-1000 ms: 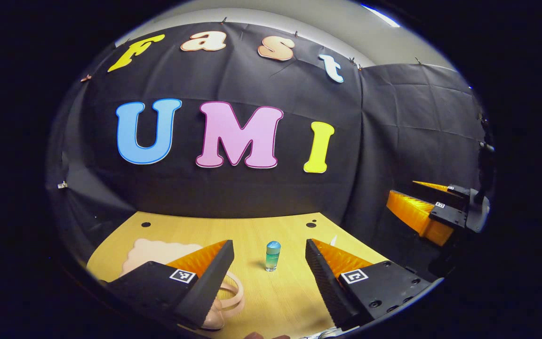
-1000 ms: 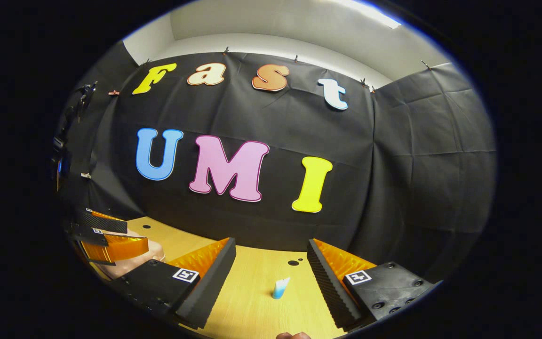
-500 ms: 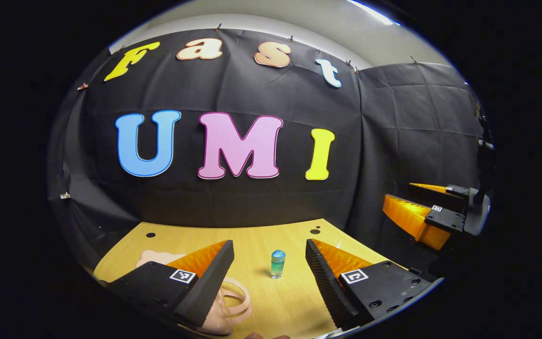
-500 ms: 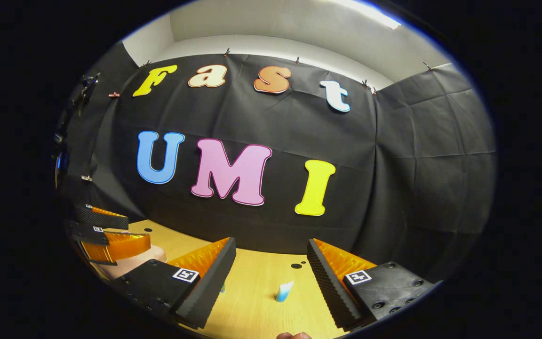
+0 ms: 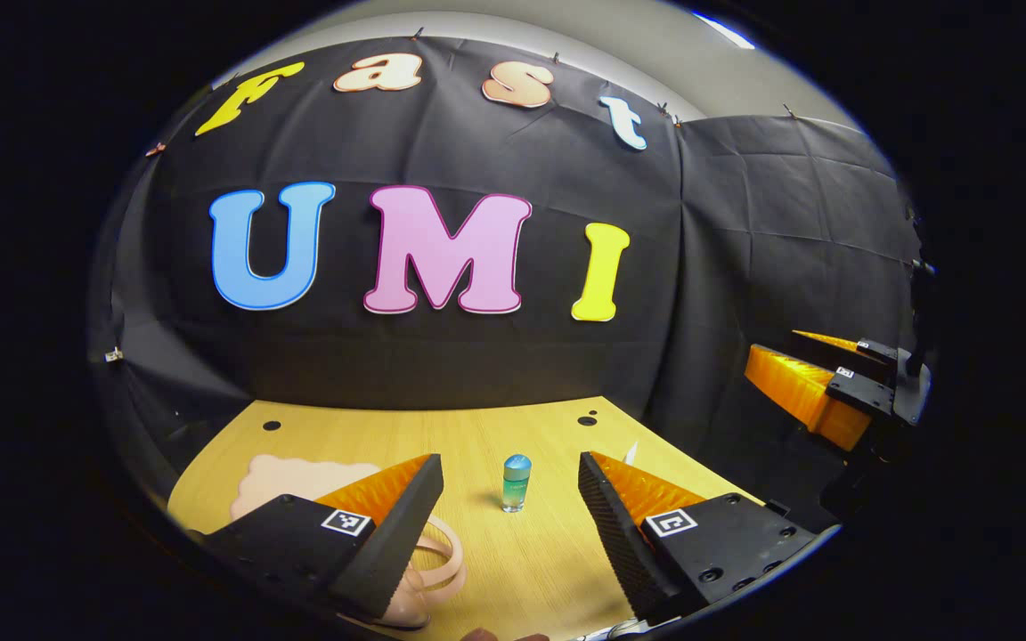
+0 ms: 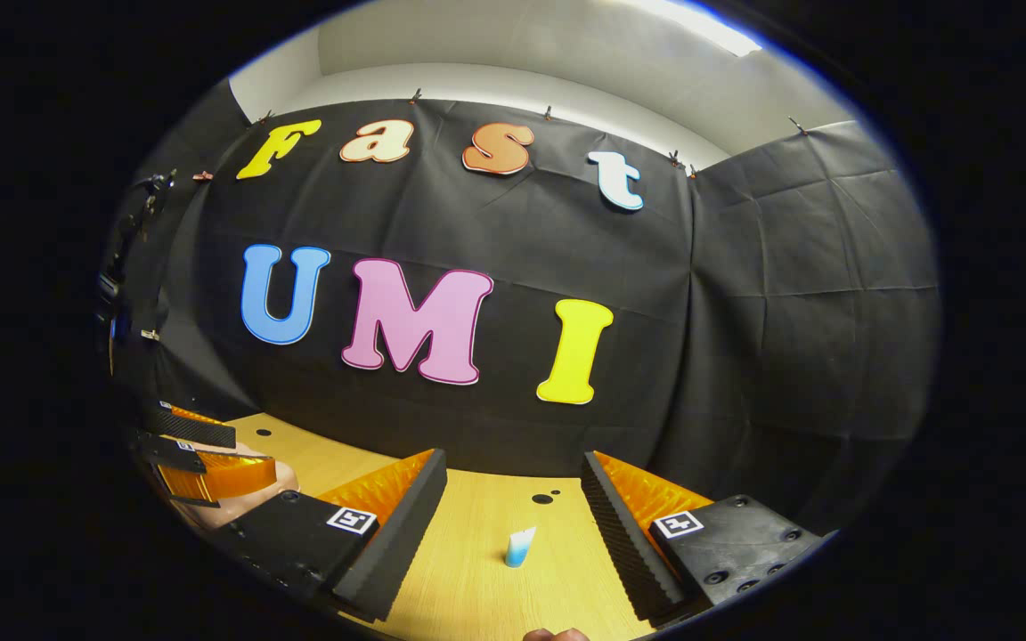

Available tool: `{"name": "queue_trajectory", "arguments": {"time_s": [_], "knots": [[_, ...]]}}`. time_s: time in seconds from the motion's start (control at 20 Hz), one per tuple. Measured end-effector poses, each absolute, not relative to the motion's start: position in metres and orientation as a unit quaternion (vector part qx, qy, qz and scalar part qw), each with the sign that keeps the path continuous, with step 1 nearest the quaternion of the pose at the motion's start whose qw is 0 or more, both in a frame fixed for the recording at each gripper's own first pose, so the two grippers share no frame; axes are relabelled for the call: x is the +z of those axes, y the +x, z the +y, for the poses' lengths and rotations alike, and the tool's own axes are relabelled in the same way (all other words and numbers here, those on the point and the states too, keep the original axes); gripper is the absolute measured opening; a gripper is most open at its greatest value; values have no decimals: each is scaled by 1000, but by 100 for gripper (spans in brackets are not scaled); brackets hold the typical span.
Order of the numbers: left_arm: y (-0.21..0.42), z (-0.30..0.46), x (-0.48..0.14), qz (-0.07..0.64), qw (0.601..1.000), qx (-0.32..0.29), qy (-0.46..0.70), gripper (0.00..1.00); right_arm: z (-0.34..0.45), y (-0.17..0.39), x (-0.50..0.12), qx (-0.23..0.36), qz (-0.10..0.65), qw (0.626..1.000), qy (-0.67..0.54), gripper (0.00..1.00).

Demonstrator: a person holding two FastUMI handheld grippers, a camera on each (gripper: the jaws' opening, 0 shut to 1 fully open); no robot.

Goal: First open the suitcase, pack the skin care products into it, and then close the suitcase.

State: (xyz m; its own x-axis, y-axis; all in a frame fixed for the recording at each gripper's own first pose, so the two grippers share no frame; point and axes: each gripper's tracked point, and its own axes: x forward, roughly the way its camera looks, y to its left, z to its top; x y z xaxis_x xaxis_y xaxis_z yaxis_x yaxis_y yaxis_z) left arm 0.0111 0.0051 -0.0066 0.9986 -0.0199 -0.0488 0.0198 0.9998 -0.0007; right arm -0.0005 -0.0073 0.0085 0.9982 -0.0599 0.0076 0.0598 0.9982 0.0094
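In the left gripper view, the left gripper [image 5: 510,507] is hanging low over the wooden table [image 5: 531,561] with its fingers spread wide and nothing between them. A pale pink suitcase [image 5: 299,476] is lying flat and closed at about eight o'clock, partly hidden behind the near finger, its looped handle [image 5: 442,556] showing just past that finger. Farther out, dead ahead at twelve o'clock between the fingers, a small teal bottle with a blue cap [image 5: 516,482] is standing upright, apart from both fingers. It is looking light, hard and smooth, probably slippery and easy to tip, so taking it across the body below the cap seems safest. In the right gripper view, the right gripper [image 6: 513,525] is likewise gaping wide and holding nothing, and a little white and blue tube [image 6: 519,546] is standing ahead of it at twelve o'clock, probably soft, light and easily knocked over. The case seems a thin, light shell; the handle or front lip looks like the place to grip for lifting the lid, which is not yet done.
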Motion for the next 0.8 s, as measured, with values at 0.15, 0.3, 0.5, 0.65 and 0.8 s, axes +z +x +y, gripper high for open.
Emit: {"name": "queue_trajectory", "arguments": {"time_s": [0.15,0.3,0.5,0.65,0.8], "knots": [[20,6,-30,77,995,-5,-69,96,-6,-2,13,-12,-12,1000,-20,96],[37,18,-62,122,989,25,-80,96,-13,-3,20,2,-30,999,-41,96],[62,39,-110,207,972,79,-81,97,-21,2,6,26,-29,999,-38,96],[77,51,-145,275,950,110,-97,97,-42,12,-16,24,-2,999,-28,96],[93,66,-175,320,933,145,-78,97,-70,21,-28,9,11,1000,-16,96]]}}
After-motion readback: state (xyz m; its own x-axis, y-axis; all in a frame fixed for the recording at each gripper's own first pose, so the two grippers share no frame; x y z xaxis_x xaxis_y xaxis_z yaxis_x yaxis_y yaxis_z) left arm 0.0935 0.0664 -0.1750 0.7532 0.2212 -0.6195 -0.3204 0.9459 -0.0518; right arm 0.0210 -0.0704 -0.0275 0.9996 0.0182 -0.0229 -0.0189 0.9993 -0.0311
